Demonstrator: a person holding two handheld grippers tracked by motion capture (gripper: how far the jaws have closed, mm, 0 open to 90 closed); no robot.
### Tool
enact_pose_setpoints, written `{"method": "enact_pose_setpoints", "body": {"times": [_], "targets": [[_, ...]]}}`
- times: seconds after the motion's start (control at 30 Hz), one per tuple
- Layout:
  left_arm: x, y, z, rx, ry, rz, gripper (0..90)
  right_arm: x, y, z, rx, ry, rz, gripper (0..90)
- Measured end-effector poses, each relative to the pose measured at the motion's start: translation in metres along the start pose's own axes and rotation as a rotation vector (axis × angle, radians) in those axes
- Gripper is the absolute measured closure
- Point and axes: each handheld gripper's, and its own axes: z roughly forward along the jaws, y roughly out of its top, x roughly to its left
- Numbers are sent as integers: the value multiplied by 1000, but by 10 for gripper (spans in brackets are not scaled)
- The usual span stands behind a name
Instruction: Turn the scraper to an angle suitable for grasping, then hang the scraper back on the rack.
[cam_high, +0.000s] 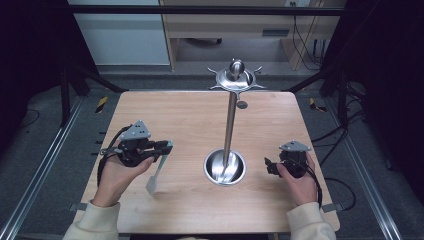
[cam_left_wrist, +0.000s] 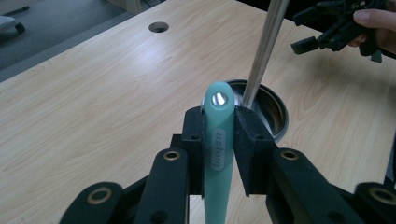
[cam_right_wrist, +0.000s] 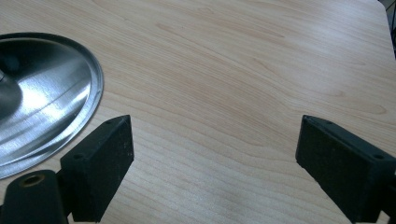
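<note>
A: Starting at the left, what has the left gripper (cam_high: 167, 146) got?

B: Its fingers (cam_left_wrist: 194, 140) are clenched on the handle of a mint-green spatula (cam_left_wrist: 218, 154). The hanging hole sits just past the fingertips, and the blade trails down behind them toward the table (cam_high: 165, 107).

A: Why grip it so near the hole?

B: Probably so the hole stays free to slip over a hook. The steel stand (cam_high: 230, 122) rises just beyond the fingertips, its hooks on the top ring (cam_high: 236, 78).

A: And the right gripper (cam_right_wrist: 212, 163)?

B: Released: nothing lies between its spread fingers (cam_right_wrist: 100, 163), only bare wood, with the stand's base dish (cam_right_wrist: 44, 100) just off its left fingertip. It looks parked, perhaps ready to steady the stand.
</note>
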Motion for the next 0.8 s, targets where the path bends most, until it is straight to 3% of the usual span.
{"method": "enact_pose_setpoints", "body": {"times": [0.13, 0.37, 0.43, 0.57, 0.8], "targets": [[-4, 6, -4, -21, -10, 7, 748, 1, 0, 0, -14, 6, 2, 112], [-11, 25, -6, -32, 9, 39, 748, 4, 2, 1, -12, 14, -14, 110], [-16, 38, -6, -20, 17, 72, 748, 4, 2, 0, -14, 15, -14, 109], [-23, 54, -6, -32, 11, 95, 748, 4, 2, 0, -10, 11, -9, 109], [-33, 90, -14, -90, 17, 129, 748, 3, 2, 1, -9, 8, -11, 109]]}}
